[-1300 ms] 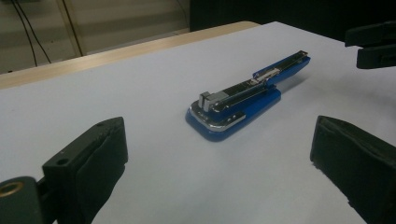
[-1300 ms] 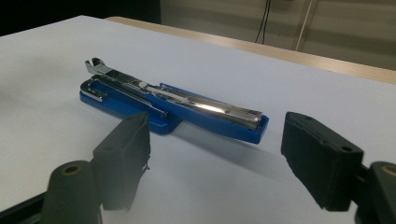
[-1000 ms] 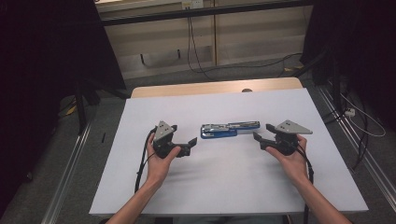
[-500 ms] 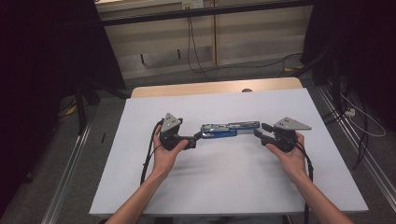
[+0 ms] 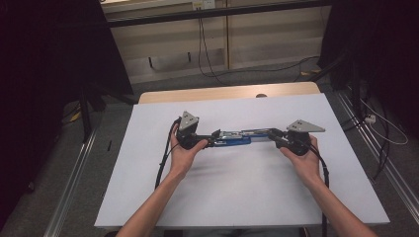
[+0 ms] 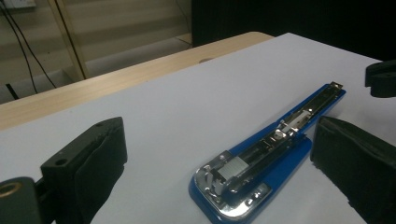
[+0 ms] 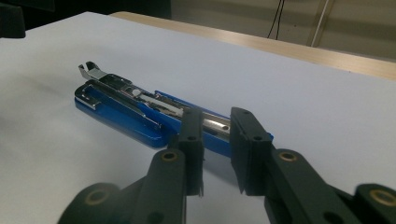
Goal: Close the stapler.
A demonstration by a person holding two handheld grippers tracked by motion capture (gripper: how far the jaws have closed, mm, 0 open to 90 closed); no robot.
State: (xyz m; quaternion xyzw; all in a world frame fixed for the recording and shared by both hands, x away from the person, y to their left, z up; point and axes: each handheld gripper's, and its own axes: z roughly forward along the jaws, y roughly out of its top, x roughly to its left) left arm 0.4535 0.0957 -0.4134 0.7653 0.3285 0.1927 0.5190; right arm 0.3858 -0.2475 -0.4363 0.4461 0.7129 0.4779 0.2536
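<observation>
A blue and chrome stapler (image 5: 236,138) lies folded out flat on the white table top (image 5: 237,197), its length running left to right. My left gripper (image 5: 213,139) is at its left end. In the left gripper view that gripper (image 6: 219,129) stands wide open, and the stapler's broad blue end (image 6: 261,163) lies between the jaws, touching neither. My right gripper (image 5: 273,135) is at the stapler's right end. In the right gripper view its jaws (image 7: 216,119) are drawn in close on either side of the stapler's chrome rail (image 7: 116,95).
A bare wooden strip (image 5: 222,93) runs along the table's far edge. Cables (image 5: 212,59) trail over the floor behind it. Metal rails (image 5: 74,173) flank the table on both sides. White surface stretches in front of the hands.
My left gripper has moved right until its open jaws straddle the stapler's left end. My right gripper has crept left onto the right end.
</observation>
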